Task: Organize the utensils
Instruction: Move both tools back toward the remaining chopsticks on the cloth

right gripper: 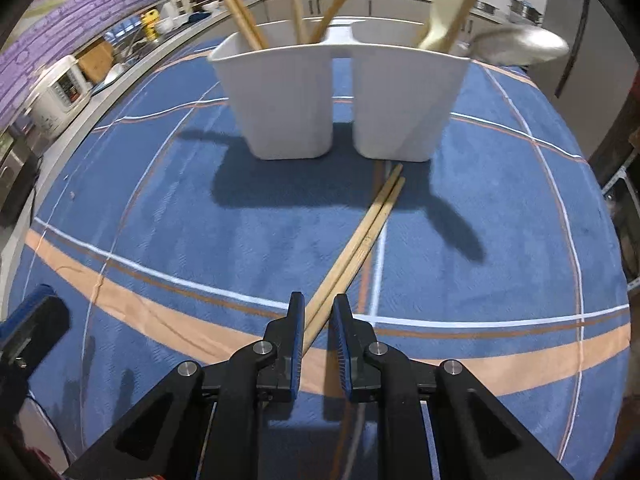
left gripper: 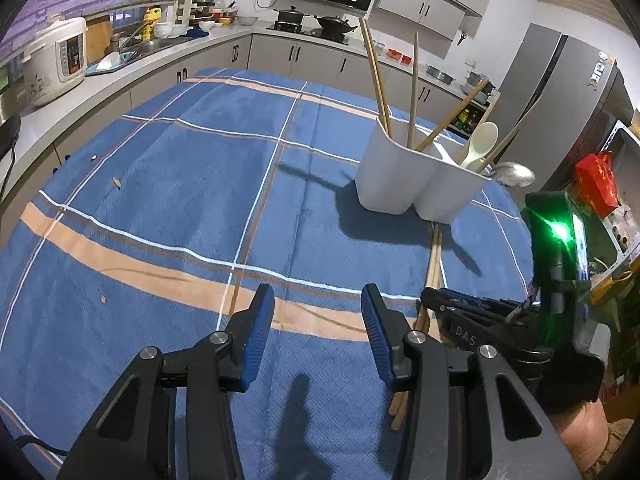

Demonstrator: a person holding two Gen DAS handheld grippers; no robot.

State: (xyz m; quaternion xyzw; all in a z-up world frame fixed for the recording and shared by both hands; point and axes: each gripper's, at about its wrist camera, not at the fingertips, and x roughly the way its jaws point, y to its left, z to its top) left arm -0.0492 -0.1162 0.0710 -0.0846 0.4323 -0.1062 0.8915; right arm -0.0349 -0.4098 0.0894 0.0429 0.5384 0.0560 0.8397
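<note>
Kitchen table (right gripper: 160, 216) under blue plaid cloth: two wooden chopsticks (right gripper: 360, 236) lie before a white two-compartment holder (right gripper: 340, 100), the right gripper (right gripper: 319, 312) nearly pinching them, its fingers close on either side. Left gripper (left gripper: 318, 308) hovers nearby, fingers spread.

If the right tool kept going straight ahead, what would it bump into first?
Probably the white holder. The right tool points along the pair of chopsticks lying between its blue pads, and their far ends stop just short of the holder's base. Depth is hard to judge here.
</note>
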